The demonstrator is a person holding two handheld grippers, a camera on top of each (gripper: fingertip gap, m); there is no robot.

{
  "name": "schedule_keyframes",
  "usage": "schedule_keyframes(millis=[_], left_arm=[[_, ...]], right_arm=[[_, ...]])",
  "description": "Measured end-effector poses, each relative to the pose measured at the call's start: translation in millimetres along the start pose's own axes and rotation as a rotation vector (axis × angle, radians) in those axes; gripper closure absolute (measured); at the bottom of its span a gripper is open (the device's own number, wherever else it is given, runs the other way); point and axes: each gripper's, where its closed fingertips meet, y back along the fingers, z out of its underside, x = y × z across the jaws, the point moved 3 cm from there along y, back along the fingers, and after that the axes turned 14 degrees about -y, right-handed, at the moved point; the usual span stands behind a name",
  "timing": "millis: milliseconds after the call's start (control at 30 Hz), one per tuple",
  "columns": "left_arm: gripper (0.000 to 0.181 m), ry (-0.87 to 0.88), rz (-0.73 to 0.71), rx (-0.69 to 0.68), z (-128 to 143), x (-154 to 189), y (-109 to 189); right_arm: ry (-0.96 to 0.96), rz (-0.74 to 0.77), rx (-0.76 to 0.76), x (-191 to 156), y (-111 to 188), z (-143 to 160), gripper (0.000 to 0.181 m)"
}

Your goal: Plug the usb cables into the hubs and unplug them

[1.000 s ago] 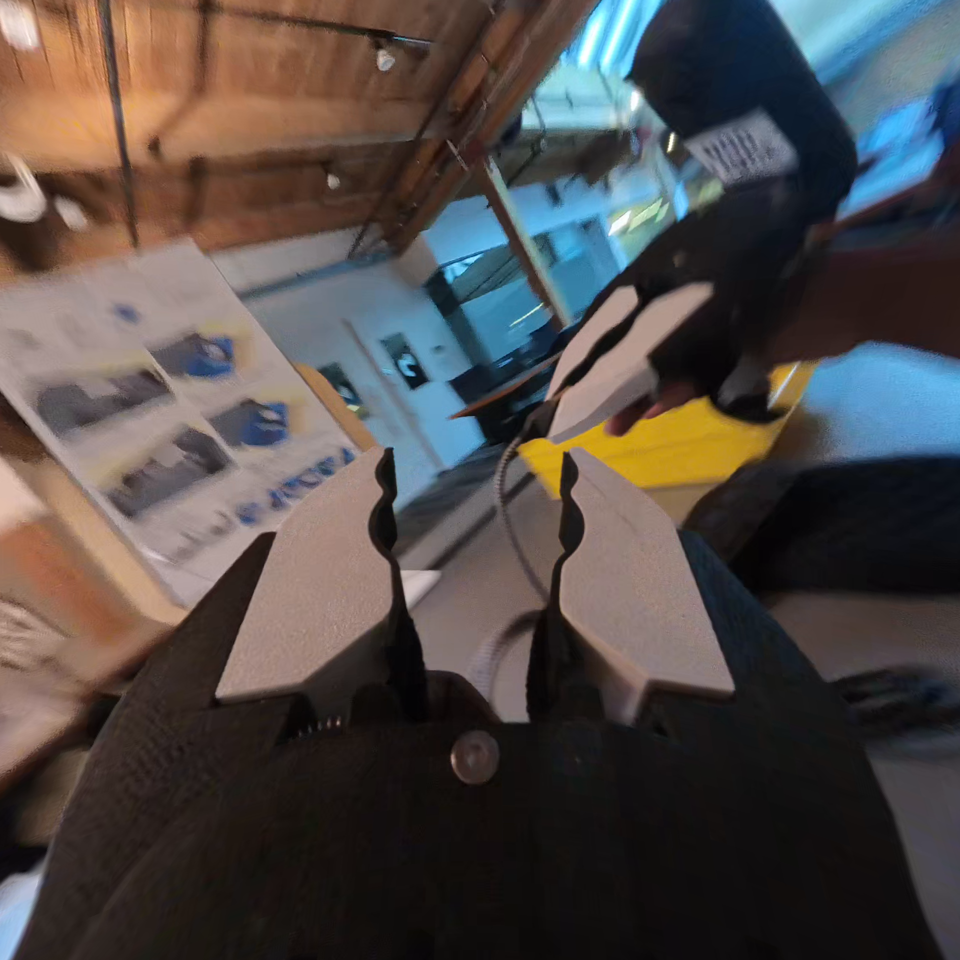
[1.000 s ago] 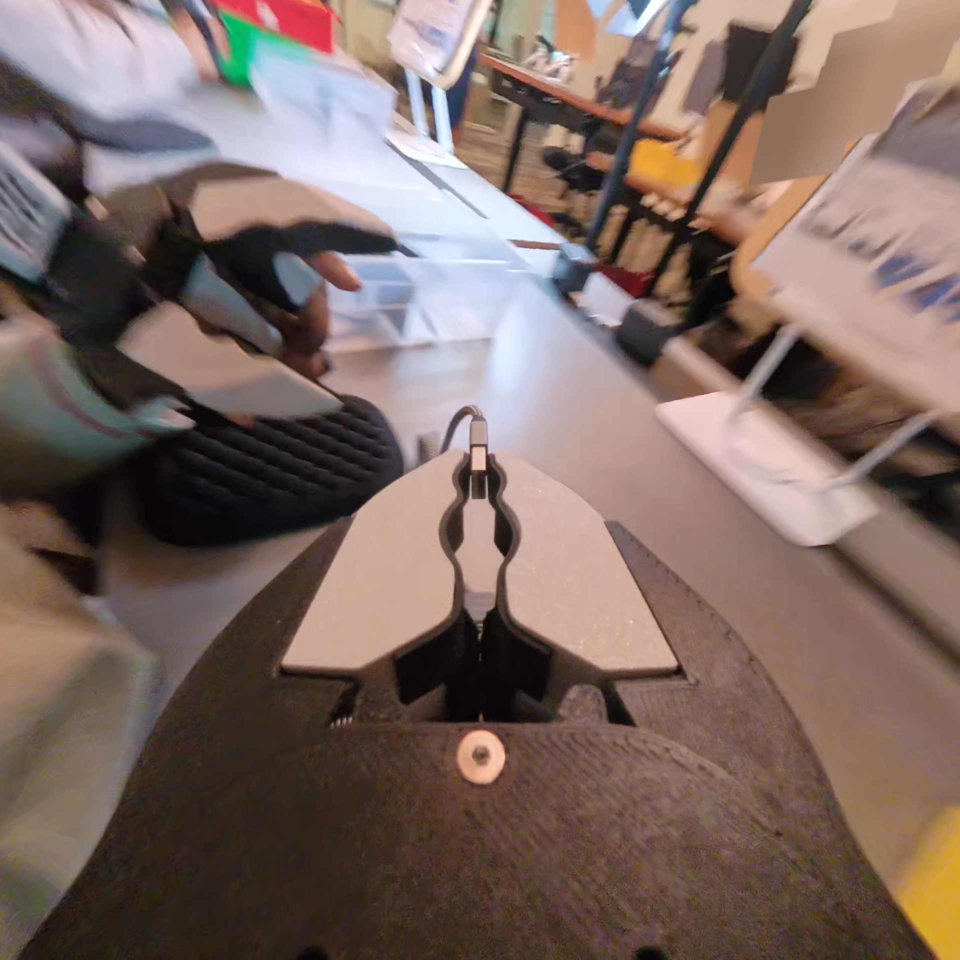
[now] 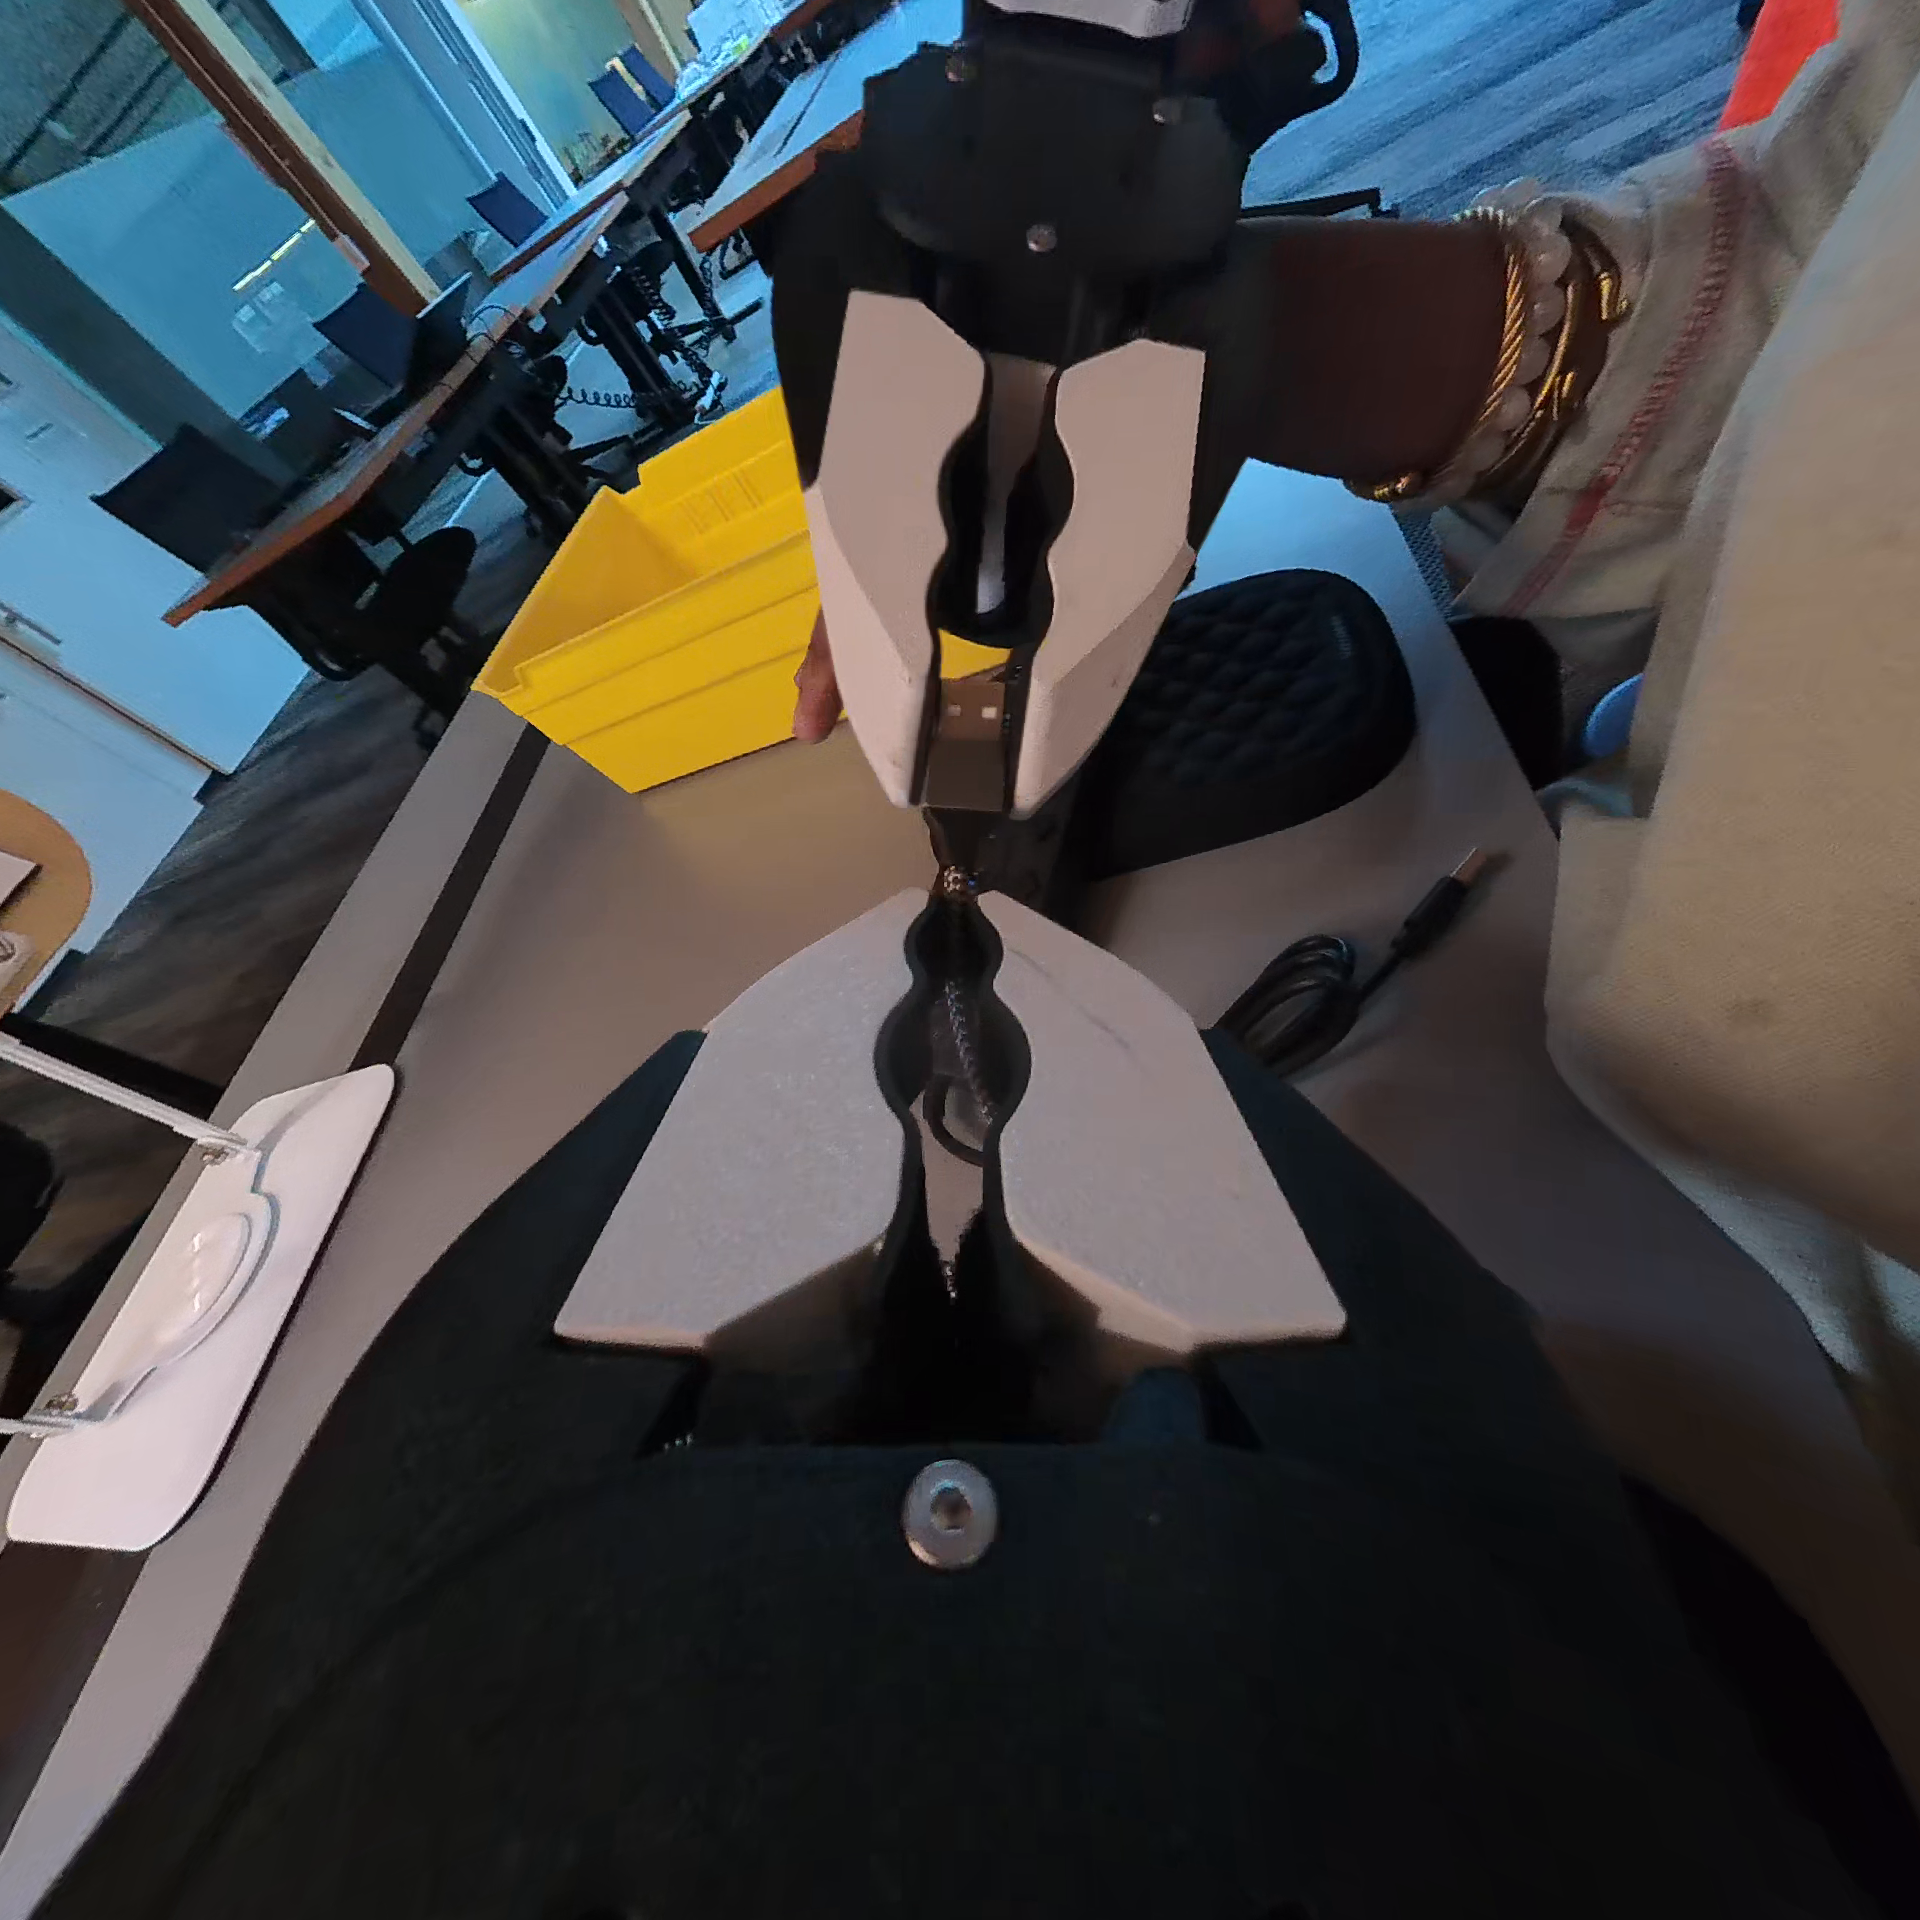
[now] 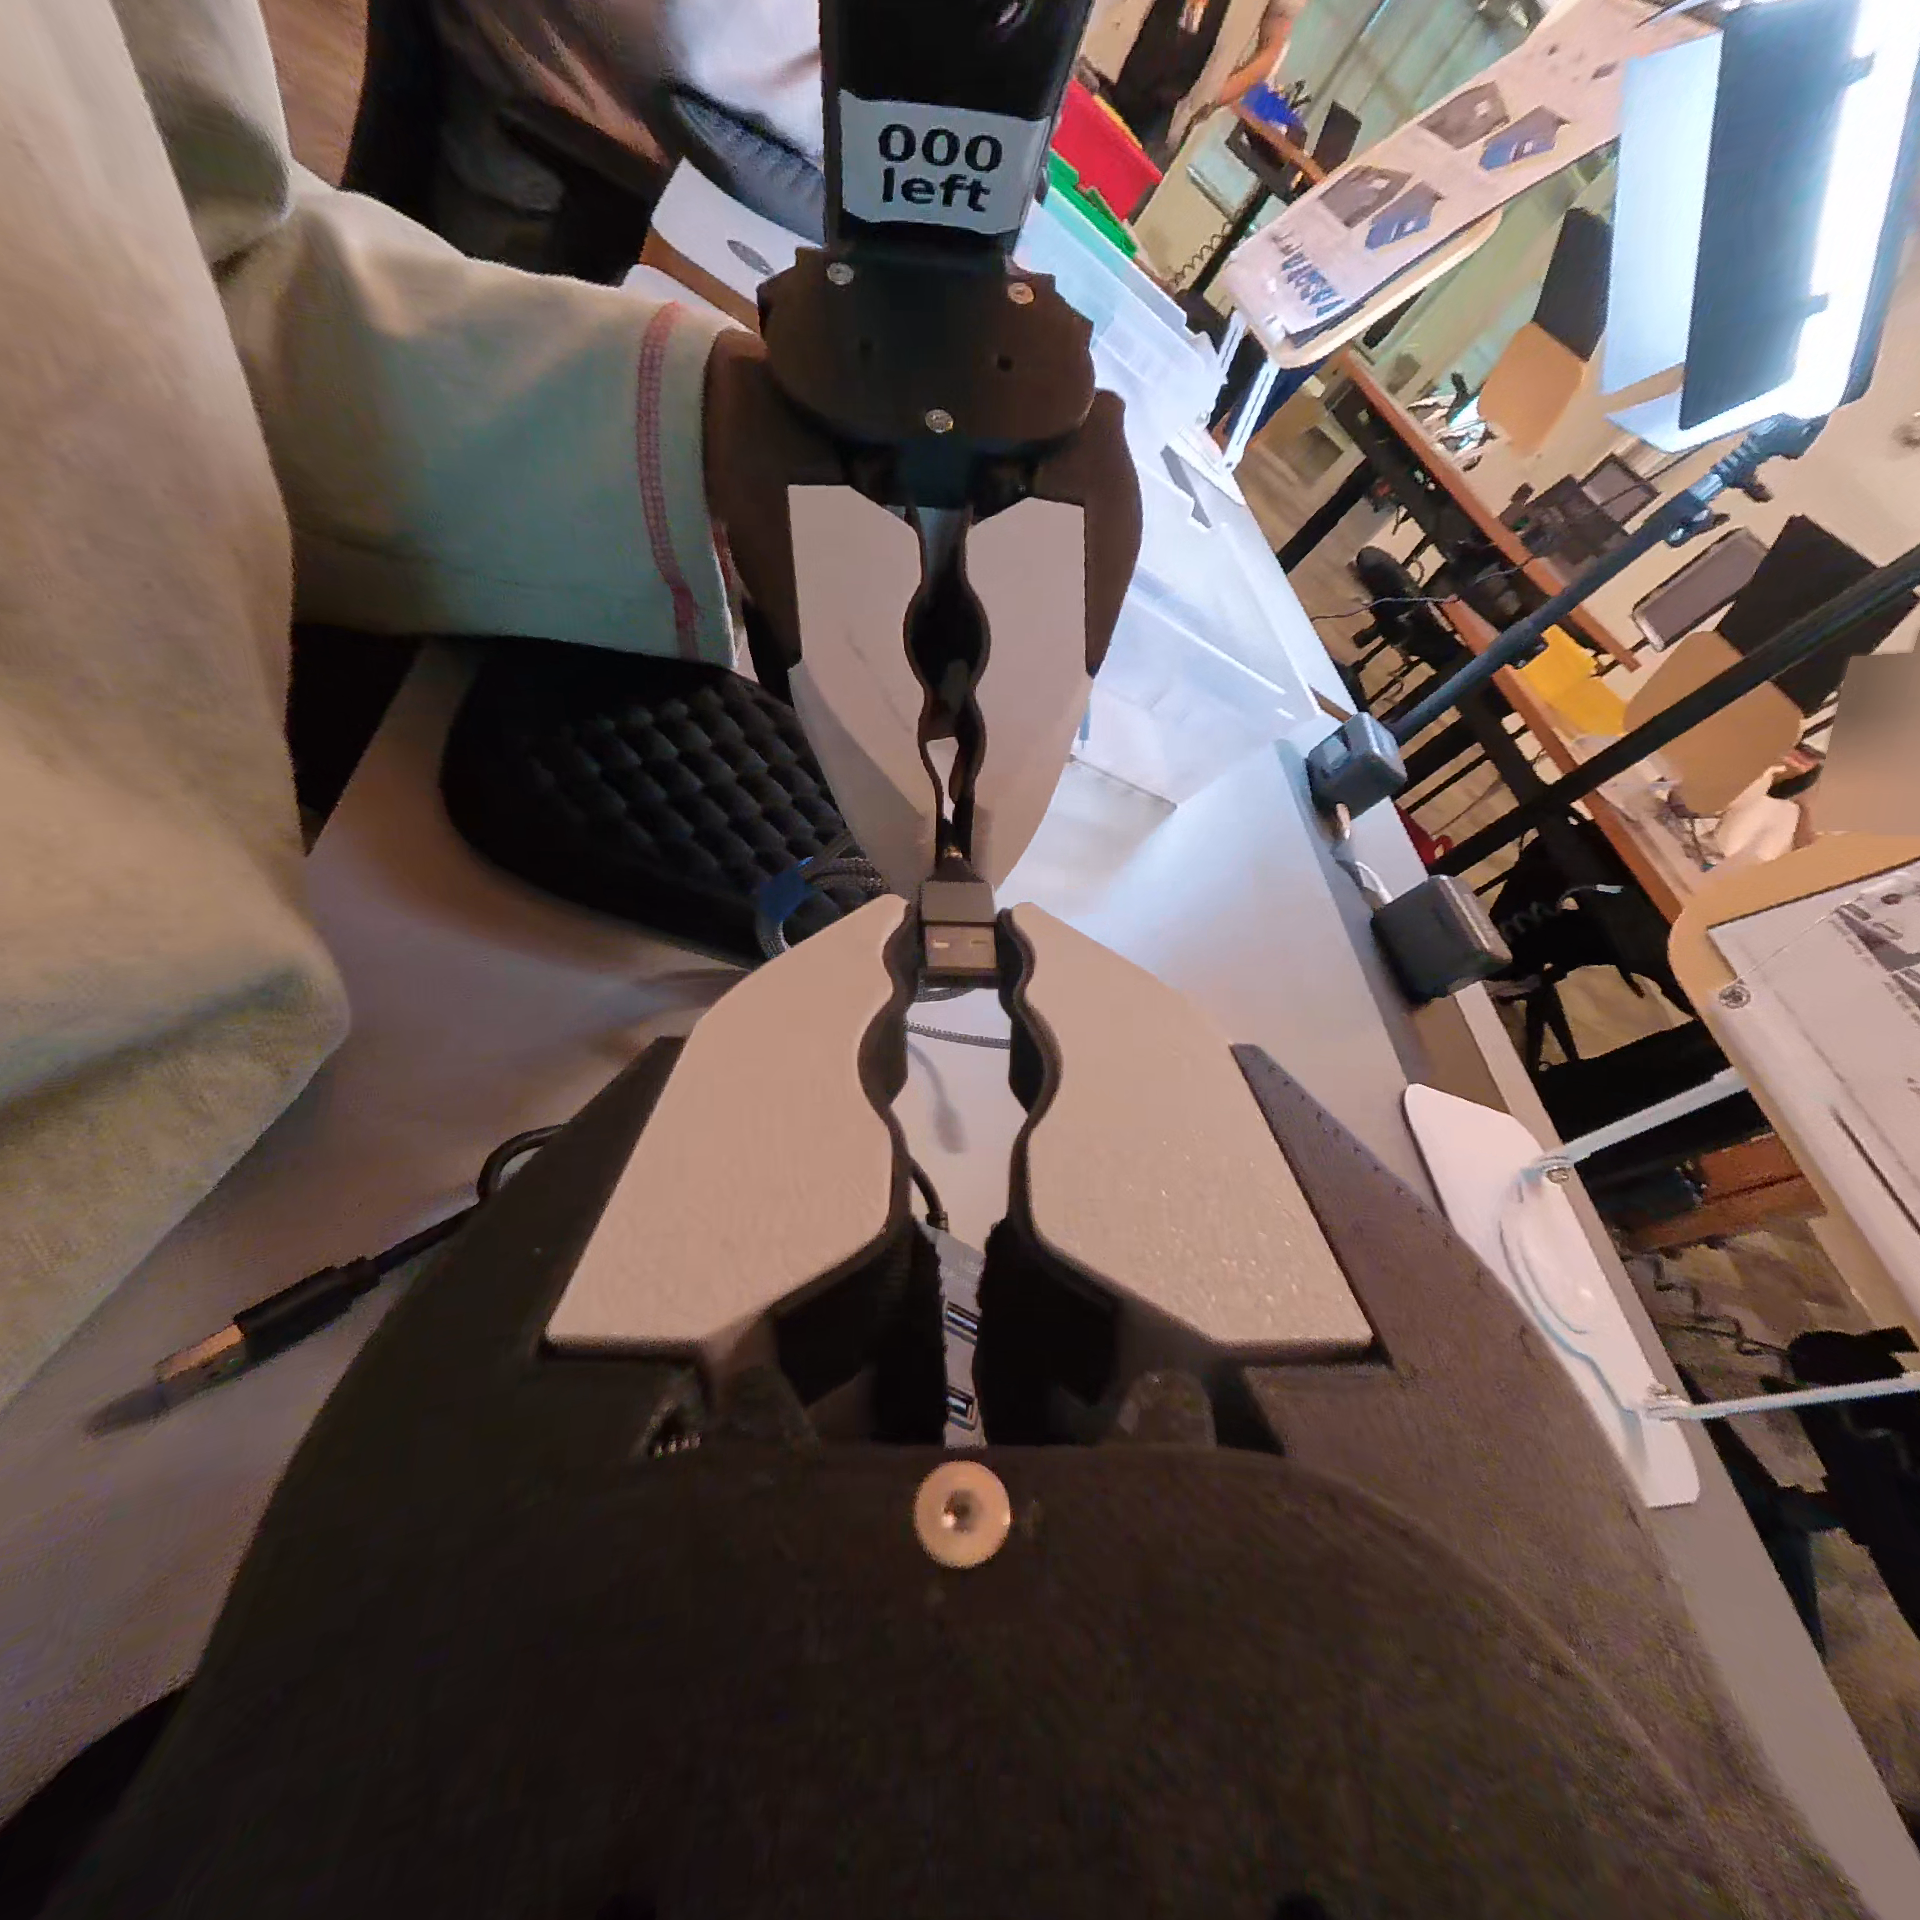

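Note:
My right gripper [image 4: 956, 925] is shut on the metal USB plug [image 4: 956, 951] of a braided cable. My left gripper [image 3: 954, 904] faces it tip to tip and is shut on that braided cable [image 3: 961, 1023] just behind the plug. In the left wrist view the right gripper [image 3: 961, 774] comes down from the top with the plug [image 3: 971, 743] between its tips. In the right wrist view the left gripper [image 4: 951, 821] hangs from the top. A grey hub [image 4: 961, 1335] with blue ports shows through the gap between my right fingers. A second black USB cable [image 3: 1439, 909] lies loose on the table.
A black quilted pad [image 3: 1257, 707] lies behind the grippers, and a yellow bin [image 3: 665, 644] stands at the table's far edge. A white stand base [image 3: 187, 1299] sits at the left edge. Grey clamps [image 4: 1439, 945] grip the table edge. A person's sleeve [image 3: 1714, 831] is at right. Both grippers' tips are close together, under 4 cm apart.
The left gripper was open and pointing up into the room. It has swung down to face the right gripper and shut on the cable. The right gripper still holds the plug.

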Motion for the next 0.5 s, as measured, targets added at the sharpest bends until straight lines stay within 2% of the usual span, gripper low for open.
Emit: schedule_keyframes(millis=[133,167,233,300,333,433,500], left_arm=[[0.178,0.026,-0.059,0.019,1,-7,2],[0.175,0.03,-0.12,0.024,0,-12,3],[0.155,0.031,-0.335,0.076,-9,-31,14],[0.158,0.112,-0.506,0.269,-30,-38,33],[0.16,0.2,-0.484,0.4,-41,-32,36],[0.154,0.524,-0.184,0.698,-60,3,11],[0.139,0.613,-0.162,0.794,-59,9,-15]], right_arm=[[-0.023,0.035,0.021,6,-1,-3,0.168],[-0.032,0.06,0.036,11,0,-5,0.168],[-0.06,0.134,0.058,25,5,-7,0.168],[-0.096,0.213,0.101,40,9,-13,0.168],[-0.114,0.247,0.131,48,11,-17,0.167],[-0.156,0.284,0.235,63,4,-41,0.167],[-0.169,0.23,0.301,60,-6,-63,0.167]])
